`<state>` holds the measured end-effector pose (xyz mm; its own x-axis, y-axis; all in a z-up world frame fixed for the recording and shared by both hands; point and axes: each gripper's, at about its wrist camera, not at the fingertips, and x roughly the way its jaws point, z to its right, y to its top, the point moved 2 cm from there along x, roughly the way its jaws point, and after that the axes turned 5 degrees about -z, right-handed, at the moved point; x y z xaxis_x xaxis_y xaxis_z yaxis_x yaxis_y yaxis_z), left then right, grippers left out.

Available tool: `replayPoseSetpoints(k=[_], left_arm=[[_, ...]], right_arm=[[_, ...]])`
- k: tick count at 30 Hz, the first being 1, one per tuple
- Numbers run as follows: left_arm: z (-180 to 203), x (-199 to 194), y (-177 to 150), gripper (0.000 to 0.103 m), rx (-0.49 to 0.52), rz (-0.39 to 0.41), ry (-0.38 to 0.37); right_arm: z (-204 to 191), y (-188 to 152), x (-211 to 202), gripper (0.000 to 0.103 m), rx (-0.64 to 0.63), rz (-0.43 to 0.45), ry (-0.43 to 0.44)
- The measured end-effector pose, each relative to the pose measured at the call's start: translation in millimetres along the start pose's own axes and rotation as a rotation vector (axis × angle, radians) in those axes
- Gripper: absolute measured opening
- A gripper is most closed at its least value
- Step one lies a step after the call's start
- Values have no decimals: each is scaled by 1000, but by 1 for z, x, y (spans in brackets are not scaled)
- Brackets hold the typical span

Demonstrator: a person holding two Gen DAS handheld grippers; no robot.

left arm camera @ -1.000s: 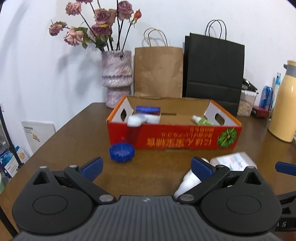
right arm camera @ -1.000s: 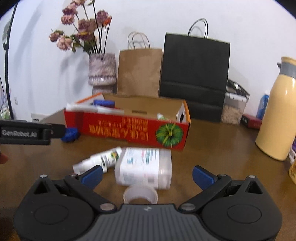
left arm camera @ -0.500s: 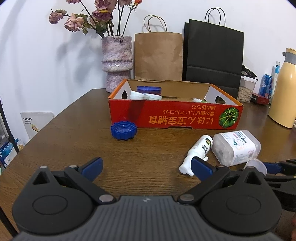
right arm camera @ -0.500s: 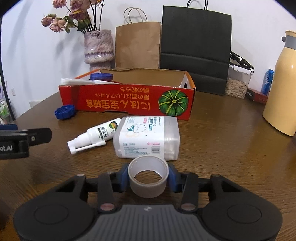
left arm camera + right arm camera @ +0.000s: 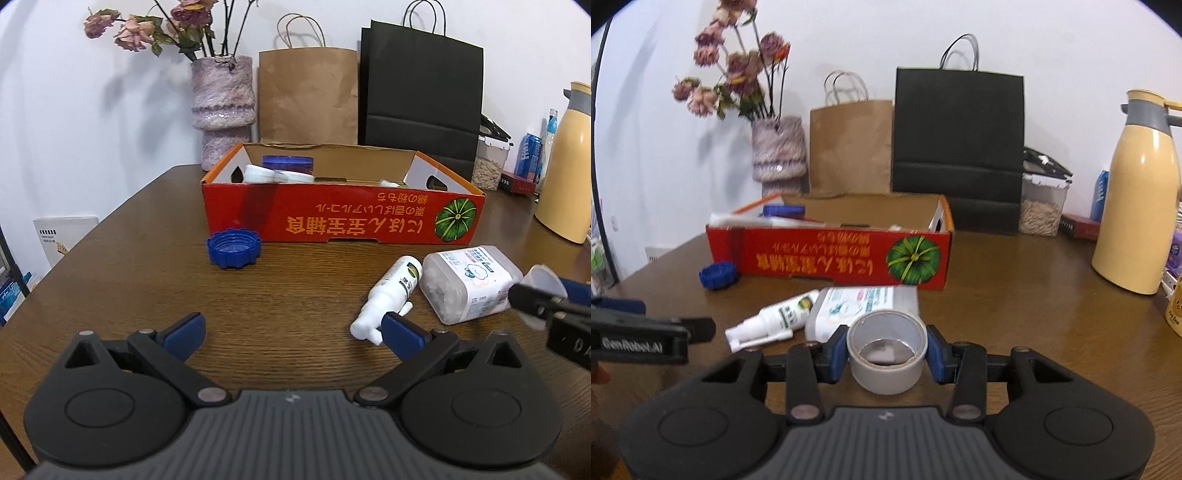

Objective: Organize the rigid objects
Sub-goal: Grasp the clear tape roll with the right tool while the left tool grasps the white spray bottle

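Two tools in play. Right tool [image 5: 886, 356] has its blue pads clamped on a tape roll [image 5: 886, 356], one pad each side, roll's open core facing up; it sits above the table [image 5: 1015, 332], w/ the roll just in front of the clear tub [image 5: 871, 306]. Its jaws closed onto the roll within the last sec and are steady since. Left tool [image 5: 291, 332] is wide open, nothing btwn its pads, hanging low over the table w/ bare wood btwn the fingers.

Items on the table: white spray bottle [image 5: 391, 295] lies on its side, nozzle toward the camera, touching or just beside the tub, which also lies on its side to the bottle's right. Left tool's right pad overlaps the nozzle end in the left view; can't tell if it touches. Blue cap [image 5: 233, 248] sits open side up just in front of the red box [image 5: 343, 218], near its left corner.

Box is open-topped, printed w/ upside-down orange text and a green pumpkin. Inside at the left end: a blue jar and white containers, details too small to tell. A small item shows at the right end, mostly hidden by the wall.

Behind the box: vase [image 5: 223, 110] w/ dried roses, brown bag [image 5: 308, 96], black bag [image 5: 421, 85]. Yellow flask [image 5: 1137, 203] stands far right, well apart from the box.
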<state>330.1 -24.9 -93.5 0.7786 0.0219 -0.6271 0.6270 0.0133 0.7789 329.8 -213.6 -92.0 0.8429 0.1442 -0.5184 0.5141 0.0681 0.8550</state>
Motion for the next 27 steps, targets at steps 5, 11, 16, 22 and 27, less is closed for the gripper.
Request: replayPoseSetpoints(k=[5, 11, 16, 22, 27], left_arm=[[12, 10, 6, 103, 14, -3, 4], [27, 27, 13, 103, 23, -20, 15], [40, 40, 18, 103, 40, -27, 17], [50, 54, 22, 95, 52, -52, 6], [55, 61, 23, 89, 59, -68, 1]], right_arm=[[9, 3, -2, 42, -1, 34, -1], [25, 6, 4, 42, 21, 29, 12], [40, 9, 9, 42, 35, 27, 13], [54, 12, 15, 42, 50, 37, 9], [61, 12, 21, 42, 67, 24, 24]])
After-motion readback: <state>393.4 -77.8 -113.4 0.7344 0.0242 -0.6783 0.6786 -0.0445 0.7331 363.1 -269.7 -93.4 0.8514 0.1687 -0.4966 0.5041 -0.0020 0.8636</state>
